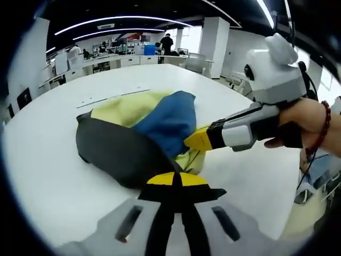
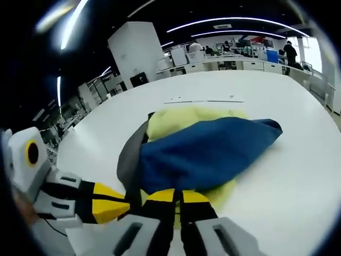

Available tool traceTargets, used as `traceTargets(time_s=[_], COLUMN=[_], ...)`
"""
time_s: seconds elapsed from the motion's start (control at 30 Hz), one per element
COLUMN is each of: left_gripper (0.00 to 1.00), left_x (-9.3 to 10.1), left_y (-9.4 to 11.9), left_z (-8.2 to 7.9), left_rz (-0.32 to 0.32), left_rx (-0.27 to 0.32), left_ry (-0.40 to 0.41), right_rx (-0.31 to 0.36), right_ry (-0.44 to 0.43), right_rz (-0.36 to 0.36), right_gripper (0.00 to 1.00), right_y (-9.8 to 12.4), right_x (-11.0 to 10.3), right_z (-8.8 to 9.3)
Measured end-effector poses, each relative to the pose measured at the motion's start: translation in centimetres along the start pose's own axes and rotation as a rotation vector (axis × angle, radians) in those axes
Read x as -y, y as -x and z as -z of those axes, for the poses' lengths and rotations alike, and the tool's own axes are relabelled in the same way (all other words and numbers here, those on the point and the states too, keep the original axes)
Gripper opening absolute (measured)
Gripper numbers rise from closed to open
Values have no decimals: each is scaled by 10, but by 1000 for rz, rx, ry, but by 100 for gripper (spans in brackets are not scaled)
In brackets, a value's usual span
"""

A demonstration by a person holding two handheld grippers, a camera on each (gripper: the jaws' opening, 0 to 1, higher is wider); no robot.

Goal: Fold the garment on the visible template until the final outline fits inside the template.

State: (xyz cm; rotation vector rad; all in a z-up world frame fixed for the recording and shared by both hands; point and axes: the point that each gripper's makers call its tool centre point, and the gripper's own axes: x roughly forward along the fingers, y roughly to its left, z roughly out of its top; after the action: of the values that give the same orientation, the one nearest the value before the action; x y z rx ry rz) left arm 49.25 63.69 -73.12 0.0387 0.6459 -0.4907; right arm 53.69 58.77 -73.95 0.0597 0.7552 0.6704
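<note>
One garment (image 1: 144, 133), crumpled at frame centre on the white surface (image 1: 58, 176) in the left gripper view: yellow underneath, a blue part folded over the top, a black part at lower left. Same garment (image 2: 202, 152) mid-frame in the right gripper view, blue part uppermost. Left tongs (image 1: 177, 181) at bottom centre, closed on the garment's near edge. Right tongs (image 1: 200, 140) entering from the right, held by a hand (image 1: 306, 125), yellow tips pinched on the fabric. Right tongs (image 2: 176, 200) also closed on cloth at bottom centre; left tongs (image 2: 109, 205) at lower left. Thin marked lines (image 2: 205, 101) farther back on the surface.
</note>
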Motion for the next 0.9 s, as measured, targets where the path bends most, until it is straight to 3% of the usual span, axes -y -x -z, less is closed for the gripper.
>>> traceTargets(time_s=[0.1,0.23,0.43,0.9], left_gripper=[0,0,0,0], left_x=[-5,-13,-33,-94], left_y=[7,17,38,80], left_z=[-4,-3,-5,3], left_rz=[1,-14,-57,-212], left_rx=[29,24,51,83], left_ry=[40,52,135,172], right_rx=[18,26,53,84], right_ry=[-5,-12,60,79], right_rz=[-1,-3,24,39], right_gripper=[0,0,0,0], right_y=[6,13,29,55], right_x=[0,-1,4,10], right_z=[-5,-10,-25,-45])
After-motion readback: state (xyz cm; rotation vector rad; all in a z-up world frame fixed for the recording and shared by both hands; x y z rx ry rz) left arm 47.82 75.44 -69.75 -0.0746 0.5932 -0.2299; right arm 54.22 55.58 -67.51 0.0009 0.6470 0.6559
